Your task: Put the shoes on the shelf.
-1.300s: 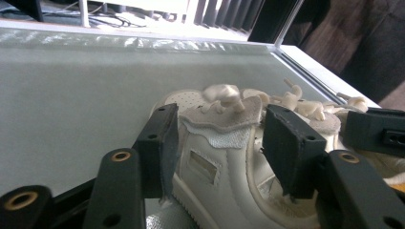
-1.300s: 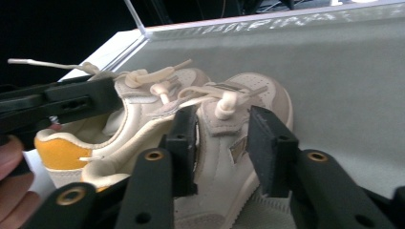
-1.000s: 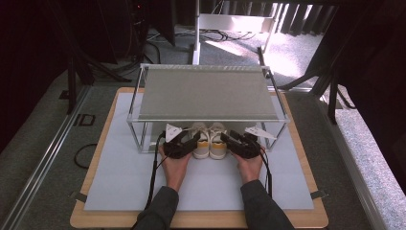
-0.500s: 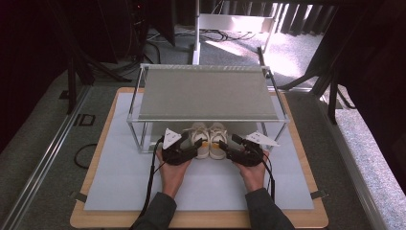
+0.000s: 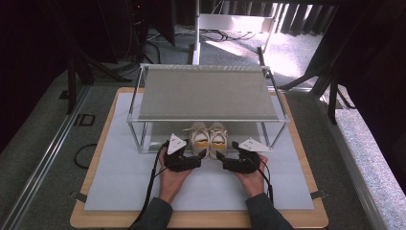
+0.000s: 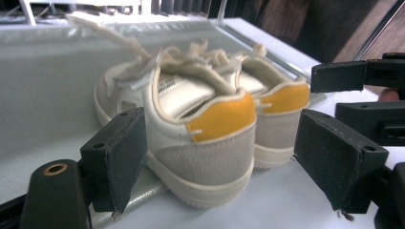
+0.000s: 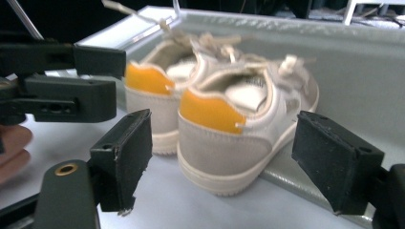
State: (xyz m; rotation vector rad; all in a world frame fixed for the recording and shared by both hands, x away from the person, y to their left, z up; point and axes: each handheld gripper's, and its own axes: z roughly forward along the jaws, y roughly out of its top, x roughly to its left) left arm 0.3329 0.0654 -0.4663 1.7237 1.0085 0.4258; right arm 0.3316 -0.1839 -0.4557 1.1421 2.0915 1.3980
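A pair of small white shoes (image 5: 208, 138) with orange heel tabs stands at the front edge of the rack's lower shelf (image 5: 158, 136), heels toward me and partly over the white mat. My left gripper (image 5: 201, 155) is open just behind the left shoe (image 6: 205, 119), whose heel lies between the jaws without touching the pads (image 6: 117, 157). My right gripper (image 5: 221, 157) is open too, and the right shoe (image 7: 229, 114) sits between its jaws, untouched. Each gripper view also shows the other shoe (image 6: 282, 107) (image 7: 148, 95).
The metal rack (image 5: 206, 93) has a grey top shelf covering most of the lower one. It stands on a white mat (image 5: 119, 182) on a wooden board (image 5: 76, 218). Rack legs (image 5: 142, 141) flank the shoes. Cables trail from both grippers.
Both hands and grippers have drawn back a little toward the near edge of the table. The shoes have stayed at the shelf's front edge.
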